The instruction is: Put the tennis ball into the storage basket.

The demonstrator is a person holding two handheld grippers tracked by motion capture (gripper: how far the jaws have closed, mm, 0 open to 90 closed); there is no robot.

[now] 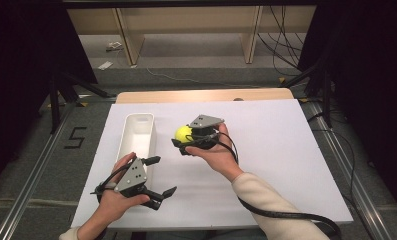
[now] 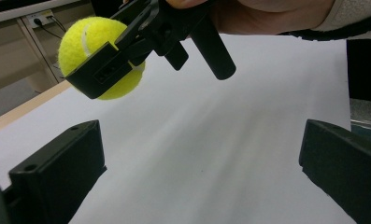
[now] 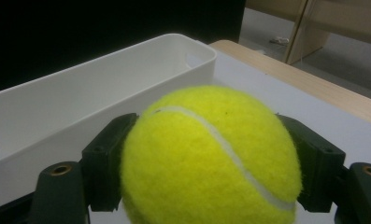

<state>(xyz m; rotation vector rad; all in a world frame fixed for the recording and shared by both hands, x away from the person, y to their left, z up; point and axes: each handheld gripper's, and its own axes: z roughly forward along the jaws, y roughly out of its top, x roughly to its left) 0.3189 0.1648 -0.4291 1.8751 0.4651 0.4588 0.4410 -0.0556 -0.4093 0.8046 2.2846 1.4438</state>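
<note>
A: We log the right gripper (image 1: 184, 141) first: its jaws are clamped on the tennis ball (image 1: 183, 133), one pad on each flank, as the right gripper view shows, with the ball's (image 3: 211, 158) white seam running diagonally across the front. The ball sits proud of the pads, so we judge the grip to be on its widest part, which is what we want.

B: Agreed. In the high view the ball hangs above the white sheet (image 1: 266, 150), and the white bin (image 1: 136, 137) lies just beside it at about 9 o'clock, long axis running 12 to 6. Nothing is in the bin that we can see.

A: We take the step in hand to be carrying the ball over into that bin. To do it well we should keep the squeeze steady, lift the ball clear of the near rim (image 3: 127, 79), and travel toward 9 o'clock until it is over the middle of the trough, not the wall.

B: And release low, since a felt ball will likely bounce out of a narrow bin. The left gripper (image 1: 156, 176) sits at the bin's 6 o'clock end with jaws spread wide and holding nothing; we keep it out of the path
</note>
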